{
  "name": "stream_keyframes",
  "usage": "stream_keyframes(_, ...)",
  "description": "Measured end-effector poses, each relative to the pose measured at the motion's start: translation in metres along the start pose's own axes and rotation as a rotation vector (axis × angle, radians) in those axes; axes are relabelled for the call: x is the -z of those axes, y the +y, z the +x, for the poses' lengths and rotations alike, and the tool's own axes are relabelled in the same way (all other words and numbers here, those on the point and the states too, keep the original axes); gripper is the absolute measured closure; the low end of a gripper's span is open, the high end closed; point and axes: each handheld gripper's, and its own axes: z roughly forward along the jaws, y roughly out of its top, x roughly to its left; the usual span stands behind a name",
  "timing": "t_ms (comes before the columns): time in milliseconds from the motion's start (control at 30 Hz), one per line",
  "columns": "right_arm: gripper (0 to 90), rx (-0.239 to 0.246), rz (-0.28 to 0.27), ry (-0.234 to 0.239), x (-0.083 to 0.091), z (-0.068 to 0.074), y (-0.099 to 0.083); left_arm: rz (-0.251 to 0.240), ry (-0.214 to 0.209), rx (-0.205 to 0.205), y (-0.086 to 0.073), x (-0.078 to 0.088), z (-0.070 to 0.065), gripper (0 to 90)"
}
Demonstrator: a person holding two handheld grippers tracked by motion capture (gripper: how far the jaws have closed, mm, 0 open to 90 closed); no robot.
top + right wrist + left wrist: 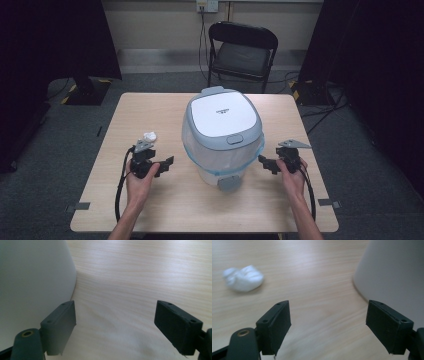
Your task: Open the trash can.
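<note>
A white bin with a grey-rimmed lid (pixel 224 134) stands upright in the middle of the wooden table (pixel 150 205), a grey pedal at its front base. A crumpled white tissue (pixel 149 136) lies on the table left of it. My left gripper (pixel 167 163) is just in front of the tissue and points right toward the bin, jaws open and empty. In the left gripper view (pixel 328 325) the tissue (pixel 243 278) lies far left and the bin wall (pixel 394 275) rises at the right. My right gripper (pixel 265 163) points left at the bin's other side, open and empty; its own view (pixel 115 325) has the bin wall (pixel 32 277) on the left.
A black folding chair (pixel 242 52) stands behind the table's far edge. Cables run over the grey floor at the back right (pixel 320 102). Dark curtains hang on both sides. Small tape marks sit on the table's front corners (pixel 79 206).
</note>
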Motion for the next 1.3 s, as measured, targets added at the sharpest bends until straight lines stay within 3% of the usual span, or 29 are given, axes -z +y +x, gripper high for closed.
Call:
stream_keyframes(133, 16.8, 0.003, 0.013, 0.020, -0.014, 0.002, 0.005, 0.024, 0.008, -0.047, 0.008, -0.022, -0.011, 22.3)
stream_keyframes(233, 18.5, -0.024, -0.016, 0.017, -0.019, 0.009, 0.009, 0.018, -0.010, -0.020, 0.016, -0.035, -0.016, 23.3)
stream_keyframes(400, 18.8, -0.009, -0.029, 0.028, -0.024, 0.019, 0.012, 0.001, -0.015, -0.008, 0.020, -0.040, -0.024, 23.3)
stream_keyframes(433, 21.6, -0.010, -0.036, 0.038, -0.024, 0.021, 0.012, 0.004, -0.054, 0.013, 0.019, -0.042, -0.023, 23.3)
stream_keyframes(467, 30.6, 0.013, -0.049, 0.037, -0.023, 0.026, 0.012, 0.008, -0.044, -0.015, 0.019, -0.042, -0.026, 21.9)
stream_keyframes(500, 33.7, 0.035, -0.056, 0.039, -0.022, 0.028, 0.012, 0.008, -0.044, -0.015, 0.019, -0.042, -0.026, 21.8)
stream_keyframes(667, 42.8, 0.065, -0.045, 0.057, -0.019, 0.031, 0.013, -0.006, -0.008, -0.065, 0.019, -0.042, -0.030, 22.9)
stream_keyframes(700, 45.1, 0.075, -0.039, 0.061, -0.017, 0.037, 0.012, -0.012, 0.016, -0.083, 0.019, -0.041, -0.030, 23.8)
stream_keyframes(1000, 44.0, 0.088, -0.020, 0.117, -0.011, 0.062, 0.006, -0.031, 0.040, -0.070, 0.020, -0.034, -0.015, 31.3)
stream_keyframes(1033, 44.3, 0.093, -0.012, 0.147, -0.009, 0.069, 0.004, -0.038, 0.038, -0.053, 0.020, -0.034, -0.012, 34.2)
stream_keyframes(1100, 44.2, 0.086, -0.011, 0.163, -0.009, 0.071, 0.004, -0.047, 0.041, -0.034, 0.020, -0.034, -0.007, 35.4)
stream_keyframes(1133, 39.2, 0.049, 0.014, 0.226, -0.009, 0.073, 0.004, -0.055, 0.037, -0.005, 0.020, -0.034, 0.000, 35.9)
stream_keyframes(1167, 34.7, 0.058, 0.026, 0.239, -0.009, 0.075, 0.005, -0.060, 0.027, 0.007, 0.020, -0.034, 0.002, 36.2)
stream_keyframes(1233, 28.4, 0.106, 0.033, 0.217, -0.008, 0.078, 0.009, -0.064, -0.009, 0.015, 0.020, -0.033, 0.006, 34.2)
stream_keyframes(1267, 28.4, 0.106, 0.033, 0.217, -0.008, 0.078, 0.009, -0.064, -0.009, 0.015, 0.020, -0.033, 0.006, 34.4)
stream_keyframes(1300, 27.4, 0.106, 0.027, 0.159, -0.011, 0.075, 0.014, -0.061, -0.021, 0.006, 0.021, -0.033, 0.007, 35.5)
